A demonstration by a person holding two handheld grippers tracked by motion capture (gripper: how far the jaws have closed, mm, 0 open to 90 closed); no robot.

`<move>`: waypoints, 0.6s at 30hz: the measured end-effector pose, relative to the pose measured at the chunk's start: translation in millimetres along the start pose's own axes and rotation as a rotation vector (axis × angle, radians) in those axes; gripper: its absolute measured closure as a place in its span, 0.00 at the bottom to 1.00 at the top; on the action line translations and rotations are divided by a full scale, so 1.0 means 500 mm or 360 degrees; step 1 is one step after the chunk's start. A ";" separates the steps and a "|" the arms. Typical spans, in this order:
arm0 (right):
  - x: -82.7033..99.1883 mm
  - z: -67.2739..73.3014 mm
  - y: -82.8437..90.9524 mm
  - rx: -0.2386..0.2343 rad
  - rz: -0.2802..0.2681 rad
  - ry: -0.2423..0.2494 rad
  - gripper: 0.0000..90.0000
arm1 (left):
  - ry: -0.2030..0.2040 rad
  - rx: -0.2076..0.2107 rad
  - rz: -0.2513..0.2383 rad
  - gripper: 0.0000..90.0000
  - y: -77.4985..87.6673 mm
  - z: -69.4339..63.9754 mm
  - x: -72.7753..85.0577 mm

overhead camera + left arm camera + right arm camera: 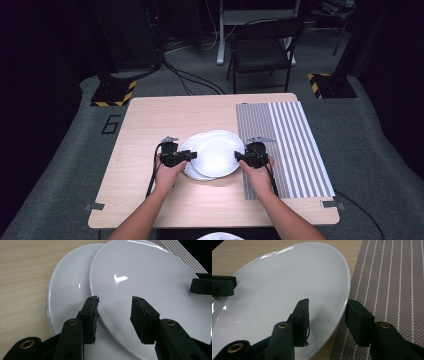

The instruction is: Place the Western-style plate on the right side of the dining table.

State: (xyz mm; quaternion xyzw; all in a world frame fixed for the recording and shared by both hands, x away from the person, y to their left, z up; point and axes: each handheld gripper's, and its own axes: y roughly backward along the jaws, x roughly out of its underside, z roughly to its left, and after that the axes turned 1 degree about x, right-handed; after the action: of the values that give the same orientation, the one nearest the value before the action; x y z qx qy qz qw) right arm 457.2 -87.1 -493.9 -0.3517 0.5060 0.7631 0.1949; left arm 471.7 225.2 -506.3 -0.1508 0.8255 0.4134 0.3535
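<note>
1. High view: I look down on a light wooden surface (150,130) with a grey striped mat (295,150) covering its right part. Two white plates sit near the middle, the upper plate (217,152) lying offset on the lower plate (192,172), whose edge peeks out at the near left. My left claw (191,156) sits at the upper plate's left rim and my right claw (239,158) at its right rim, one on each side. A chair (262,50) stands beyond the far edge.

2. Left gripper view: the left claw (113,315) is spread apart, straddling the rim of the upper plate (150,290), with one jaw outside over the lower plate (67,297) and the other over the upper plate's face. The pads do not yet press the rim. The other claw's tip shows at the far right.

3. Right gripper view: the right claw (327,315) is also released, its jaws either side of the upper plate's (287,290) rim, the outer jaw over the mat (392,290). I see a gap between the outer pad and the rim.

4. My judgement of progress: both claws are lined up, so the approach looks done. Clenching on the rim, lifting the upper plate off the lower one, and setting it somewhere remain.
</note>
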 end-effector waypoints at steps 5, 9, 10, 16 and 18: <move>0.003 -0.003 0.008 -0.0022 0.0005 -0.0003 0.60 | -0.0002 0.0006 0.0002 0.64 -0.001 -0.001 0.001; 0.007 -0.005 0.016 -0.0013 0.0009 0.0011 0.62 | -0.0016 0.0007 0.0010 0.64 -0.005 -0.003 0.002; 0.008 -0.006 0.017 -0.0006 0.0007 0.0032 0.63 | -0.0015 0.0003 0.0020 0.64 -0.006 -0.004 0.003; 0.013 -0.005 0.025 0.0011 0.0005 0.0066 0.66 | -0.0023 -0.0021 0.0046 0.64 -0.009 -0.006 0.007; 0.014 -0.005 0.026 0.0010 0.0002 0.0068 0.66 | -0.0029 -0.0035 0.0058 0.64 -0.011 -0.007 0.010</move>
State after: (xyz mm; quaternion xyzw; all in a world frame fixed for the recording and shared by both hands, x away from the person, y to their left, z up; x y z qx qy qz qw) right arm 444.9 -94.9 -491.3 -0.3670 0.5128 0.7538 0.1847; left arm 469.7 219.3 -511.5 -0.1360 0.8201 0.4303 0.3518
